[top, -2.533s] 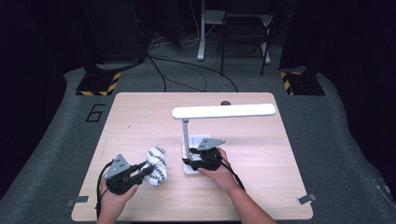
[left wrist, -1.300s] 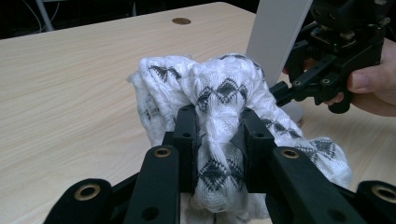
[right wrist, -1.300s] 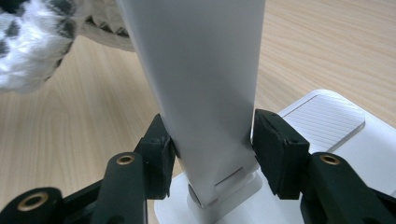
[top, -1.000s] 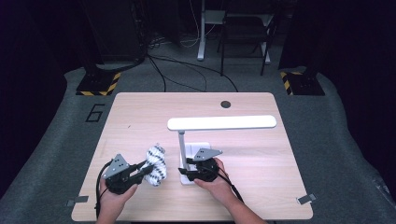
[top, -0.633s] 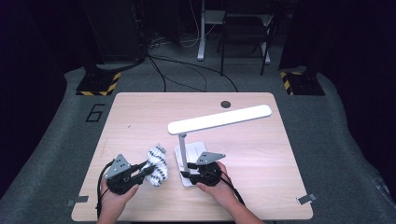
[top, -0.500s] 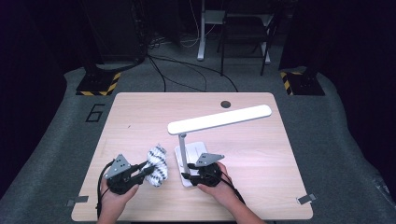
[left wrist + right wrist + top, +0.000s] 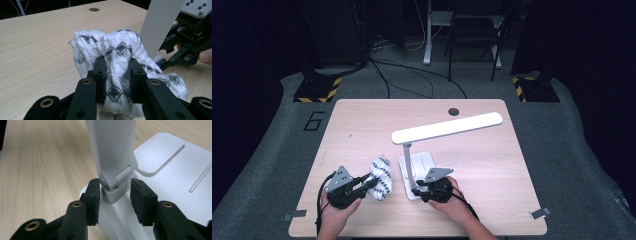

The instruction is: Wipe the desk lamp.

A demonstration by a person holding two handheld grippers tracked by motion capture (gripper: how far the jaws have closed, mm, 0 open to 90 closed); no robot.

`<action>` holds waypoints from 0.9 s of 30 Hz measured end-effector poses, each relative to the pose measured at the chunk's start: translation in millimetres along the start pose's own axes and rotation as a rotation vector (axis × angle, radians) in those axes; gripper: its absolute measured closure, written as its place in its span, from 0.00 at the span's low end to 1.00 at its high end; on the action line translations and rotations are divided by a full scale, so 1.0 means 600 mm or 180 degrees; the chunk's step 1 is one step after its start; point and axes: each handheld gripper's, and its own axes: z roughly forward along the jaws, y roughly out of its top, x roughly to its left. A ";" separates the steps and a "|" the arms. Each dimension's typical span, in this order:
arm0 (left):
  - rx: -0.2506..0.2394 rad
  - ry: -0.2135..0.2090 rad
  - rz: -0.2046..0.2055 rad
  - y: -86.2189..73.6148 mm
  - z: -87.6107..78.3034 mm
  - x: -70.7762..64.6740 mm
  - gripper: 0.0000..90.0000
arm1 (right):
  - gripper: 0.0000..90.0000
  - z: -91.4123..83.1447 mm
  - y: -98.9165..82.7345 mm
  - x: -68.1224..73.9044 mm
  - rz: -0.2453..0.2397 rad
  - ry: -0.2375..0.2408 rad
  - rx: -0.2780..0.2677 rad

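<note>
- Left gripper (image 7: 115, 75) clamped on white, black-patterned knitted cloth (image 7: 120, 50), near the wooden table's (image 7: 362, 125) front edge.
- Right gripper (image 7: 115, 195), jaws just closing, straddles white desk lamp's (image 7: 447, 129) hinge; left pad touching, right pad apart.

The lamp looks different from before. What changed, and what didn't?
The lamp's head swung and tilted, its right end now up and farther back. The right gripper slid to the hinge at the lamp's foot; its jaws have just been closing around it, one pad touching, one a little apart. The left gripper kept its hold on the patterned cloth, in the same place.
</note>
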 end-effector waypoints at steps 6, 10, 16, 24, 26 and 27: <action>-0.0007 0.0006 0.0021 0.000 0.003 -0.001 0.80 | 0.70 0.005 0.001 0.001 0.0013 0.0029 -0.0009; 0.0024 -0.0055 0.0028 0.002 0.006 -0.003 0.80 | 0.70 0.011 0.004 0.004 0.0018 0.0013 -0.0024; 0.0047 -0.0193 0.0131 0.008 0.020 -0.014 0.80 | 0.67 0.013 0.002 -0.002 0.0045 0.0077 -0.0083; -0.0040 -0.0286 0.0183 0.032 0.038 -0.030 0.80 | 0.68 0.014 -0.001 -0.001 0.0118 0.0090 -0.0123; -0.0027 -0.0299 0.0195 0.038 0.040 -0.033 0.80 | 0.68 0.013 0.000 0.000 0.0109 0.0082 -0.0112; -0.0024 -0.0291 0.0209 0.040 0.041 -0.033 0.80 | 0.68 0.013 0.000 0.000 0.0124 0.0073 -0.0110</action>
